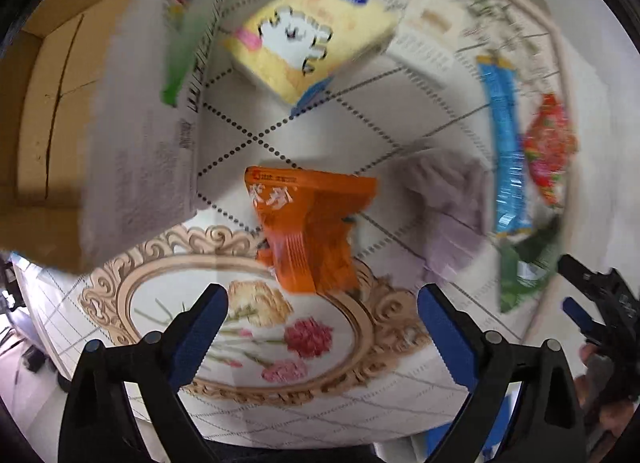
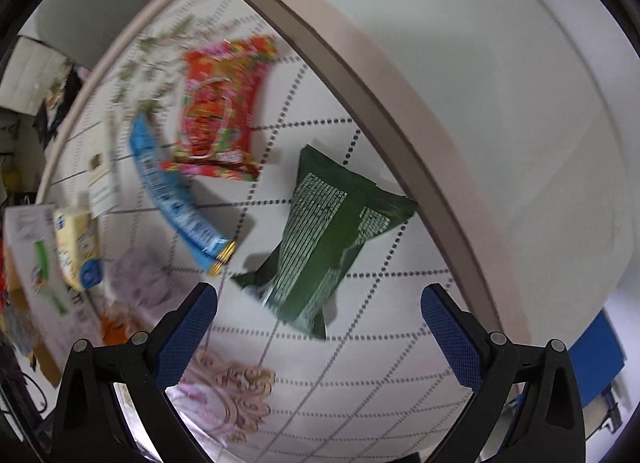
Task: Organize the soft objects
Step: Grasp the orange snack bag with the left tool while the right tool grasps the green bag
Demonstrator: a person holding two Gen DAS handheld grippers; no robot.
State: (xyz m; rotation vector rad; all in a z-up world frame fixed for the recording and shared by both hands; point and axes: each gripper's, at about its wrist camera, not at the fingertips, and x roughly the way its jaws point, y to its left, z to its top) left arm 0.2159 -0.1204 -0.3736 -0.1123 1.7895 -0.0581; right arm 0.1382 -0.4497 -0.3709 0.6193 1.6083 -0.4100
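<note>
Both sets of fingers are spread wide, nothing held. My left gripper (image 1: 322, 317) hovers near the orange packet (image 1: 310, 227), my right gripper (image 2: 318, 321) near the green packet (image 2: 328, 239). Everything's scattered across the tabletop (image 2: 380, 363), so sorting looks barely started.

Table (image 1: 328, 131) covered with white cloth printed with dotted diamond grid and an ornate floral medallion. Lying on it: orange foil snack packet (image 1: 312, 227), yellow tissue pack (image 1: 312, 35), lilac crumpled cloth (image 1: 452, 207), long blue wrapper (image 2: 172, 191), red floral packet (image 2: 220, 99), dark green pouch (image 2: 324, 239). Open cardboard box (image 1: 132, 103) rests at one edge.
</note>
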